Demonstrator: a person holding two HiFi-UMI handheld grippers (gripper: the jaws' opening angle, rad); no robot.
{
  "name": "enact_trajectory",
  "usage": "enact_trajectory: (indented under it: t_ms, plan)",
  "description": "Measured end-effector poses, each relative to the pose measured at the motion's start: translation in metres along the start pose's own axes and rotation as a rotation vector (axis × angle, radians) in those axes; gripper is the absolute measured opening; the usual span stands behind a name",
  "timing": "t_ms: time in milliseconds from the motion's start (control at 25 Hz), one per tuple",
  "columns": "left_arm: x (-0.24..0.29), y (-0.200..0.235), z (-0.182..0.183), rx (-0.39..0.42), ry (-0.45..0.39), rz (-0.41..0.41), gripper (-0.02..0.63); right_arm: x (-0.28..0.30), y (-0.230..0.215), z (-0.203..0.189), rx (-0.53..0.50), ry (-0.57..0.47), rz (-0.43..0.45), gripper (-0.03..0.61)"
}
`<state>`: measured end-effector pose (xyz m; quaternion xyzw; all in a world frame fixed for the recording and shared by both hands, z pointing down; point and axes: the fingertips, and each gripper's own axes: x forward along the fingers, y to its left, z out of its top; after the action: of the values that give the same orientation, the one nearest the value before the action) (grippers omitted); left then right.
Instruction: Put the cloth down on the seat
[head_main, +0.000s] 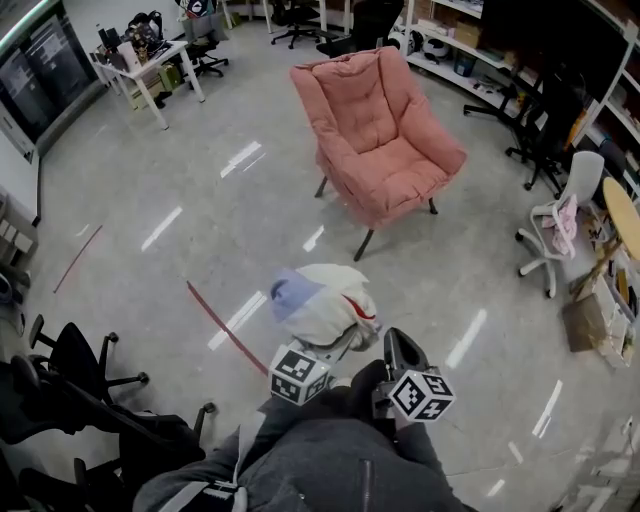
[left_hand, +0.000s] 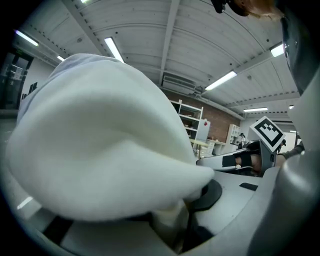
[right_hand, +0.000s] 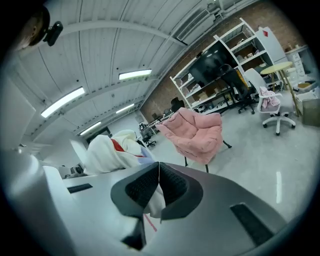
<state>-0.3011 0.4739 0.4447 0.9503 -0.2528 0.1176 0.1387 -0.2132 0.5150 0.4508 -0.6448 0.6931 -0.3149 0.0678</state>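
A pink armchair (head_main: 380, 140) stands on the grey floor ahead of me, its seat (head_main: 397, 172) bare; it also shows in the right gripper view (right_hand: 197, 132). A bundled white cloth (head_main: 322, 302) with a pale blue patch and red trim hangs in the air well short of the chair. My left gripper (head_main: 335, 345) is shut on the cloth (left_hand: 100, 145), which fills most of the left gripper view and runs down between the jaws (left_hand: 185, 225). My right gripper (head_main: 400, 350) is beside the cloth (right_hand: 112, 147) on its right, shut (right_hand: 159, 172) with nothing in it.
Black office chairs (head_main: 70, 375) crowd the near left. A white office chair (head_main: 560, 220) and a cardboard box (head_main: 590, 320) stand at the right. A red tape line (head_main: 225, 325) crosses the floor below the cloth. A white table (head_main: 150, 65) is at the back left, shelving (head_main: 470, 40) behind the armchair.
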Motion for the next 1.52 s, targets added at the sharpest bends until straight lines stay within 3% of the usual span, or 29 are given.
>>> enact_trajectory:
  t_ms: [400,800,1520]
  plan:
    - [0.021,0.019,-0.002,-0.063,0.020,-0.006,0.167,0.022,-0.017,0.014,0.010,0.020,-0.029,0.011]
    - [0.081,0.075,0.031,-0.059,0.022,0.010,0.167,0.108,-0.027,0.050,0.004,0.063,0.028,0.011]
    - [0.189,0.174,0.090,-0.054,0.059,0.033,0.167,0.262,-0.064,0.138,0.028,0.099,0.048,0.012]
